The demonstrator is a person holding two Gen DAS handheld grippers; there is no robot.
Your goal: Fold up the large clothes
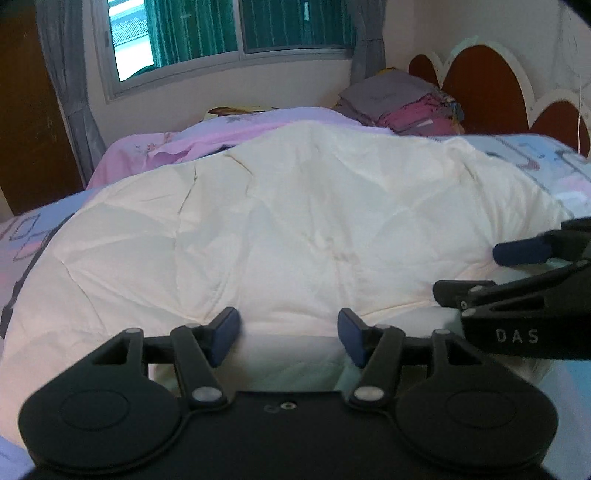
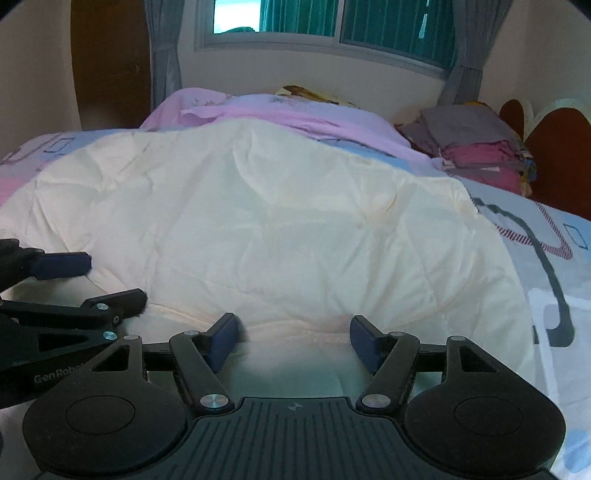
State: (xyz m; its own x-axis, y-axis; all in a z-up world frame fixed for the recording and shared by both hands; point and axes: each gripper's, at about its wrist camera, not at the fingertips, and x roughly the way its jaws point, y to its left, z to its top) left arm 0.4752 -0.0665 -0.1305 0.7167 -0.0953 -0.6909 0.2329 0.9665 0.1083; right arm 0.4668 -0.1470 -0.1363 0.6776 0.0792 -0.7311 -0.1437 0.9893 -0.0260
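Two grippers, left (image 1: 289,336) and right (image 2: 293,341), jaws apart, empty, over cream quilt (image 1: 288,229) on bed (image 2: 546,258)

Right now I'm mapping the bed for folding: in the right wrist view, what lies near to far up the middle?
Right gripper → cream quilt → pink sheet → window.

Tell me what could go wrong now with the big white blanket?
1. Both jaws stand open over the cream quilt, so the left hand-held gripper and right hand-held gripper might pinch only the puffy top layer, and it could slip out.
2. The two sit close together near the same edge; they might bump.
3. A big fold could knock the stack of folded clothes by the headboard.
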